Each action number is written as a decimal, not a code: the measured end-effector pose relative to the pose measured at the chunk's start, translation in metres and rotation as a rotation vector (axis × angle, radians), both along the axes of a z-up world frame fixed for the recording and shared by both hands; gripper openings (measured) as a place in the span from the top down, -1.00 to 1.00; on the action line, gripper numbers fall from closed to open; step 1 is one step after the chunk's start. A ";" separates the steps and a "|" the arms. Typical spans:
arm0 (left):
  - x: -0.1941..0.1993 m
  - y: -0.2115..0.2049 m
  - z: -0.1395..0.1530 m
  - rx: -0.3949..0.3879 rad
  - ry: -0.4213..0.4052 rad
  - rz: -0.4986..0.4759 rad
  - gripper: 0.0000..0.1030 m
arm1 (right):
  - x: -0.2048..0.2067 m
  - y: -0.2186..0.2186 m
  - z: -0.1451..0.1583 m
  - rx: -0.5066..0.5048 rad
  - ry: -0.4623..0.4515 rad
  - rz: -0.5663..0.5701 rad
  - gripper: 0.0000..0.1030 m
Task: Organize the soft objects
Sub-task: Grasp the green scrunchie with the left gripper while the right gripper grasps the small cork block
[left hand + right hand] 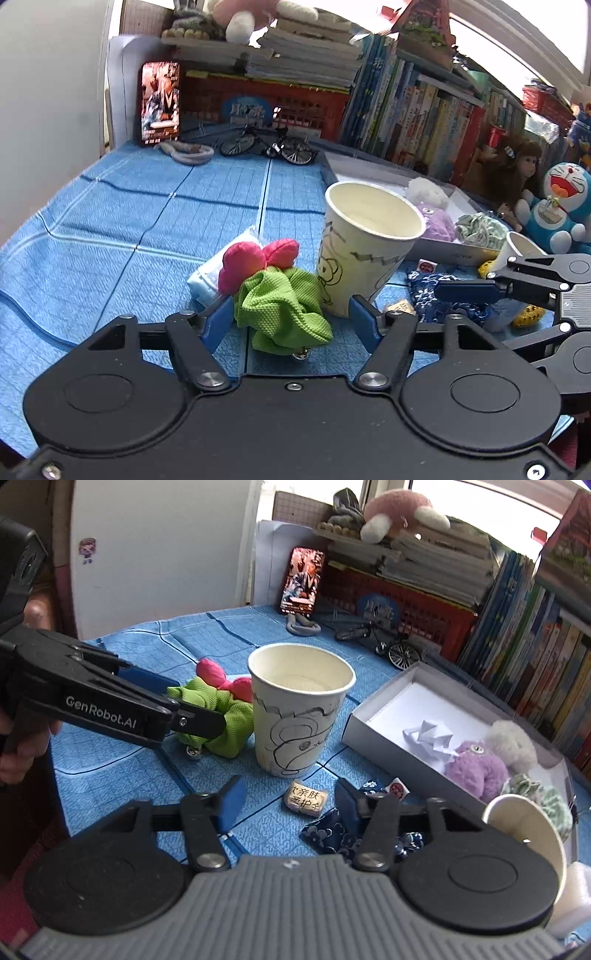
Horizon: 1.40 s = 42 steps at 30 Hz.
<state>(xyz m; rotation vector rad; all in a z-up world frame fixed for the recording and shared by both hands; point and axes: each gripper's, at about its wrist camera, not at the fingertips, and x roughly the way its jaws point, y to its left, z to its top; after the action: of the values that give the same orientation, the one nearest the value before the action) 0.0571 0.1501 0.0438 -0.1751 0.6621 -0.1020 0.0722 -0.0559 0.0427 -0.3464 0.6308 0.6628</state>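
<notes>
A green cloth toy with pink puffs [280,306] lies on the blue mat, with a small bell under it. My left gripper [291,319] is open around it: the left pad touches the green cloth and the right pad stands clear, close to the doodled paper cup [369,236]. In the right wrist view my right gripper [290,805] is open low over the mat, with a small wrapped packet [306,799] lying untouched between its tips. Its right finger rests against a dark blue patterned cloth [328,836]. The green toy [225,716] sits left of the cup [299,716].
A white box [388,709] at the right holds a purple plush [476,771], a white plush [511,742], folded paper and a green scrunchie. A second paper cup [524,834] stands at its near corner. Books, a red crate, a model bicycle [388,642] and a phone line the back.
</notes>
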 end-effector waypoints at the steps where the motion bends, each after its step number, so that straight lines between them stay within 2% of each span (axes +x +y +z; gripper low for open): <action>1: 0.002 0.000 -0.002 0.000 0.005 0.000 -0.23 | 0.002 0.001 -0.002 0.002 0.008 -0.004 -0.17; 2: 0.003 -0.001 -0.004 -0.001 0.010 0.000 -0.17 | 0.004 0.002 -0.005 0.003 0.016 -0.008 -0.16; 12: 0.012 0.000 -0.015 -0.008 0.020 0.012 -0.09 | 0.022 0.003 -0.018 0.043 0.074 -0.058 -0.20; 16: 0.012 0.005 -0.018 -0.053 0.019 0.017 -0.10 | 0.024 0.004 -0.021 0.077 0.089 -0.110 -0.19; 29: 0.008 0.012 -0.028 -0.141 -0.010 0.067 -0.14 | -0.003 0.014 -0.035 0.163 0.012 -0.284 -0.21; 32: 0.009 0.015 -0.030 -0.171 -0.007 0.075 -0.22 | -0.007 0.017 -0.038 0.170 -0.021 -0.313 -0.22; 37: 0.010 0.022 -0.033 -0.246 -0.011 0.101 -0.24 | -0.010 0.019 -0.040 0.198 -0.053 -0.361 -0.21; 39: 0.010 0.024 -0.034 -0.277 -0.013 0.117 -0.15 | -0.009 0.019 -0.040 0.196 -0.054 -0.363 -0.21; 40: 0.011 0.025 -0.035 -0.281 -0.012 0.123 0.01 | -0.009 0.019 -0.040 0.198 -0.053 -0.364 -0.20; 41: 0.011 0.025 -0.036 -0.276 -0.009 0.128 0.16 | -0.009 0.019 -0.040 0.201 -0.051 -0.367 -0.07; 42: 0.011 0.026 -0.036 -0.273 -0.009 0.134 0.21 | -0.009 0.018 -0.040 0.206 -0.047 -0.373 0.16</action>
<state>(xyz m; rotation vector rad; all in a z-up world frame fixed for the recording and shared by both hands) 0.0681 0.1759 0.0078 -0.4809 0.6244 -0.0637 0.0634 -0.0380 0.0026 -0.0481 0.5575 0.3562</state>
